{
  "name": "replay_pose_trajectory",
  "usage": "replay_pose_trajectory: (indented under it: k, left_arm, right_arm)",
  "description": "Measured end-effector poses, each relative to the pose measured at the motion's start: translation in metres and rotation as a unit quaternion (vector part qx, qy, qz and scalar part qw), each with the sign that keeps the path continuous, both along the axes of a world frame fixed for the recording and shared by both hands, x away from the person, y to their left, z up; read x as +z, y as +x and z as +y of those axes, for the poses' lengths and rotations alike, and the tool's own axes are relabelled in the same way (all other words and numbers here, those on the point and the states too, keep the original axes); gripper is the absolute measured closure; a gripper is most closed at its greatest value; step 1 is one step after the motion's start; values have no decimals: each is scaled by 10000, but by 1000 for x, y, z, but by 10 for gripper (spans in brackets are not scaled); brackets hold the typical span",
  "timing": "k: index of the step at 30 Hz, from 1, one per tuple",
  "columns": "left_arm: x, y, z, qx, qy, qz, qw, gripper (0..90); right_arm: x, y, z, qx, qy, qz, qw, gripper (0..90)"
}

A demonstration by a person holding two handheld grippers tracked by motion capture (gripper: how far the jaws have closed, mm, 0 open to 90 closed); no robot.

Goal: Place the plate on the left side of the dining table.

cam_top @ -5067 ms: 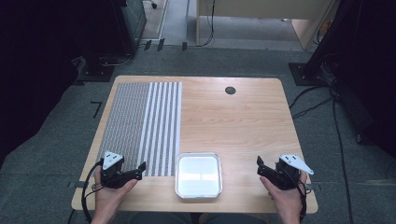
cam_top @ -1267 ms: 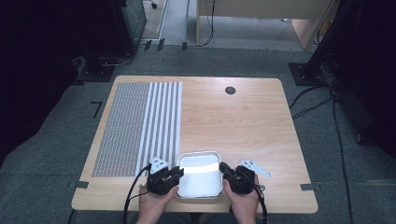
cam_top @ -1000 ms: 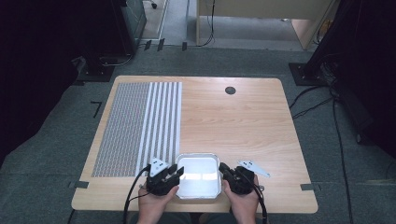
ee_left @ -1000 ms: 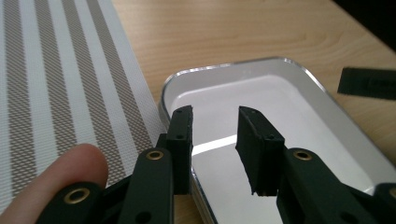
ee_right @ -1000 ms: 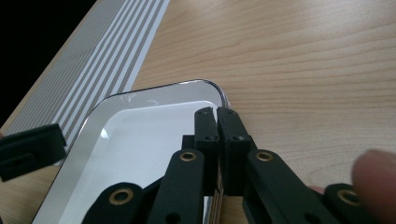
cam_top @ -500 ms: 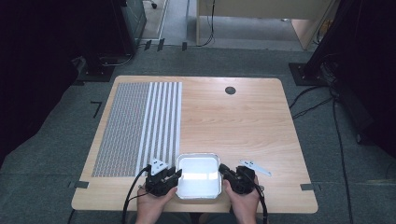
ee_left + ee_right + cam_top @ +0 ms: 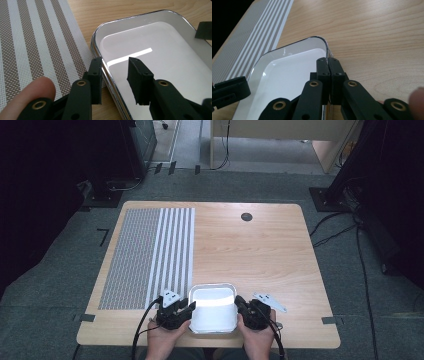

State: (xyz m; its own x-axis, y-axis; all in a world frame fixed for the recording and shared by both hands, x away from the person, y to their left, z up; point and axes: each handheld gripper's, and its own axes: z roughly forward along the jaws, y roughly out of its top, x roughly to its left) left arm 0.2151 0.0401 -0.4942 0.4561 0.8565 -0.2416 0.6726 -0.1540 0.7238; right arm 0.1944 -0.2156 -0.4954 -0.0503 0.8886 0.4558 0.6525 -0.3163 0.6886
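Tray (image 7: 212,310), white inside with a shiny metal rim, sits at the near edge of the wooden table (image 7: 260,250), just right of the striped woven mat (image 7: 150,255). At its right rim the right gripper (image 7: 327,62) has its jaws pressed together on the thin metal edge. At the left rim the left gripper (image 7: 113,68) straddles the edge, one jaw outside and one over the tray's inside, its jaws having just opened a little and standing clear of the metal.

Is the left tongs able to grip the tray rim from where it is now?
Probably yes: the left tongs already straddles the tray rim, one pad outside, one inside, nothing between.
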Motion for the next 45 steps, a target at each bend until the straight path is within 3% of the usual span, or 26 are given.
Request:
replay_pose_trajectory:
  k: [4,5,7,10,12,14,16,18,21,25,34,45]
  left_arm:
    - [2,-3,-2,26,61,-110,9999,620]
    - [4,-5,-5,30,122,-237,9996,621]
    - [6,-8,-8,-27,132,-307,9994,618]
    - [5,-8,-12,-107,139,-238,9996,613]
    - [1,-6,-16,-232,179,-109,9995,617]
    - [0,-5,-19,-236,198,-39,9995,619]
    - [-1,-5,-21,-209,227,-33,9995,617]
    - [-2,-5,-22,-186,236,-36,9995,615]
    - [-2,-5,-21,-182,214,-39,9996,620]
    - [-2,-6,-21,-159,189,-51,9997,613]
    - [1,-5,-20,-104,86,-64,9999,742]
    - [20,4,-3,-61,112,-207,9997,769]
  right_arm:
    - [5,-2,-4,-96,30,-101,9999,897]
    - [6,-3,-6,-130,42,-91,9999,896]
    - [7,-3,-10,-158,-52,-119,9998,895]
    - [5,-1,-12,-69,-68,-65,9999,844]
    - [6,-2,-10,-6,-293,-210,9994,808]
    - [7,-4,-5,12,-736,-349,9967,802]
    - [5,-1,-1,186,-974,-185,9949,797]
    - [0,1,2,238,-1030,-45,9944,813]
    - [1,1,3,24,-964,-48,9953,877]
    - [-1,3,-7,-278,-304,150,9990,894]
    - [-1,-2,-3,-456,-223,169,9986,894]
    - [14,2,8,-352,-135,127,9992,894]
